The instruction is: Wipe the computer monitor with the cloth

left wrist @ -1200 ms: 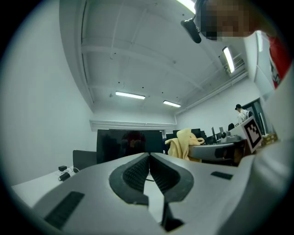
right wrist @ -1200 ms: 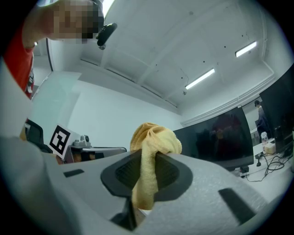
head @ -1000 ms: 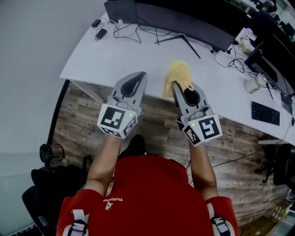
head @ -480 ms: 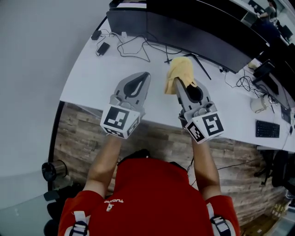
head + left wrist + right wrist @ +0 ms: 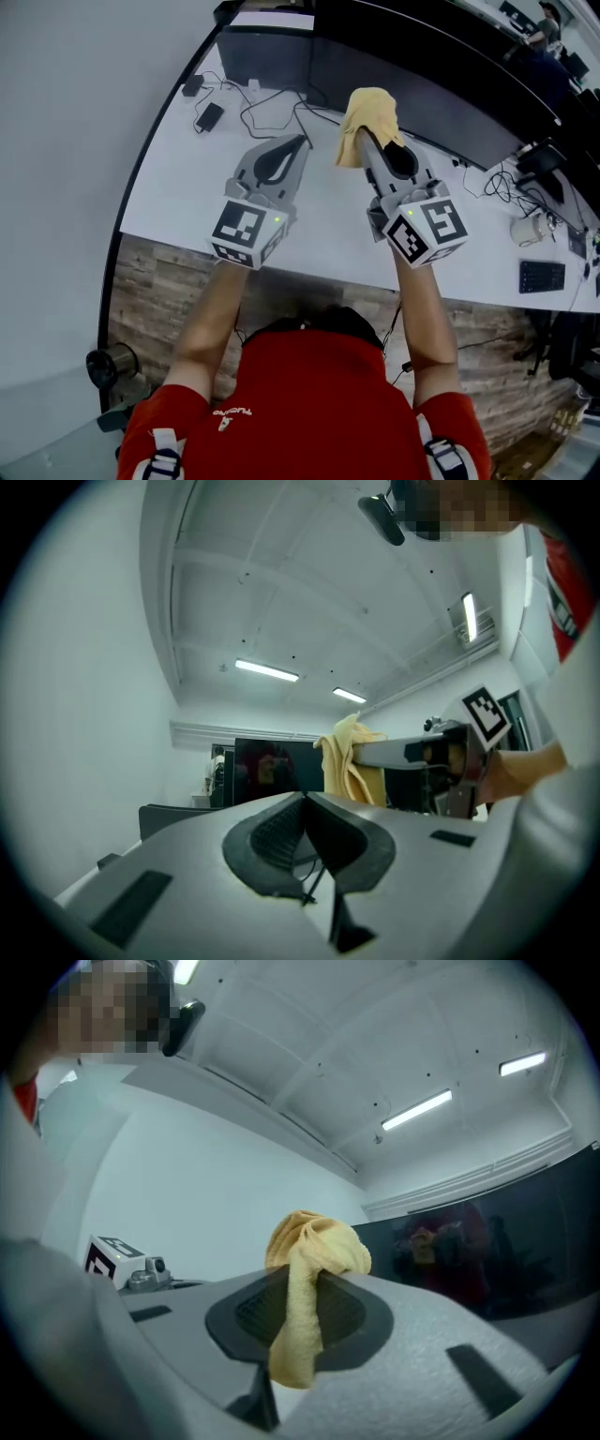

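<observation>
The right tongs are clamping the yellow cloth, which is bunching above the tips and hanging down between the jaws. The left tongs are pressing jaw to jaw, holding nothing. Both are hovering over the white worktop. The cloth is sitting near the dark monitor; contact cannot be confirmed.

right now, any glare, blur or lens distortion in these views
Head view: sharp, but the wide lens bows the desk. Left gripper view: fisheye circle with black corners, ceiling lights bright. Right gripper view: monitor shows a dim reflection; cloth in focus.
</observation>
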Tool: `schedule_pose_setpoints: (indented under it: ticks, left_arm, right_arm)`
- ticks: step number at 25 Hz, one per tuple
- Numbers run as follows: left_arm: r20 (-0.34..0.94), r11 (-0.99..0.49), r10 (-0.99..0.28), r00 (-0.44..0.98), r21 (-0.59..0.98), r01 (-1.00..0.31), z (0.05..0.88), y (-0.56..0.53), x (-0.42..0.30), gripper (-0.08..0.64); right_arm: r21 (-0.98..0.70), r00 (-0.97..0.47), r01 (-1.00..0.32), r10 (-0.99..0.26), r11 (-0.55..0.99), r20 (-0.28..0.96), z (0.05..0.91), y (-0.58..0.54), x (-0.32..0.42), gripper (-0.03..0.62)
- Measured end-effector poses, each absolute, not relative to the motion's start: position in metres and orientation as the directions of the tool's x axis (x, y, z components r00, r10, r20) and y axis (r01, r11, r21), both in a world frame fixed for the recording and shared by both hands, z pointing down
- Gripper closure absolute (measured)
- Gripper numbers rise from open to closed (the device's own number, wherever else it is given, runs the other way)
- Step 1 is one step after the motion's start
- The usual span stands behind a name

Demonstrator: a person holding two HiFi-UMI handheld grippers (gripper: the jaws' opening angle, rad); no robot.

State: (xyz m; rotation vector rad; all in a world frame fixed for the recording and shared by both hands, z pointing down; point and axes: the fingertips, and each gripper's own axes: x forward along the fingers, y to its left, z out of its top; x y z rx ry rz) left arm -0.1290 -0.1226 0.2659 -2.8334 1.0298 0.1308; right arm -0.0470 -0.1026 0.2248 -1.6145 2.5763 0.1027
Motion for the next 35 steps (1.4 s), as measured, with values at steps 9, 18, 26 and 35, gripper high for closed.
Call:
schedule_pose_setpoints:
  ticks: [9, 18, 26, 35]
  left_arm:
    - [-0.100, -0.719, -0.682, 0.724, -0.086, -0.689, 0.253, -0.163, -0.104, 0.551]
    - [-0.114, -0.668, -0.730, 0.673, -0.083, -0.739, 0.232, -0.202, -0.074, 0.551]
    - [-0.114, -0.707, -0.691, 0.713, -0.097, -0.701, 0.223, -0.236, -0.070, 0.551]
    - [-0.120, -0.759, -0.634, 0.764, -0.095, -0.644, 0.221, -0.270, -0.086, 0.551]
  right_arm:
    - [0.054, -0.510, -0.860, -0.851, 0.508, -0.127, 0.188, -0.164, -0.038, 0.529]
    - [0.051, -0.560, -0.828, -0.822, 0.558, -0.106, 0.152, -0.220, -0.013, 0.529]
    - [0.085, -0.527, -0.849, -0.848, 0.522, -0.059, 0.123, -0.272, -0.024, 0.528]
    - [0.175, -0.440, -0.883, -0.898, 0.436, 0.017, 0.107, -0.335, -0.050, 0.528]
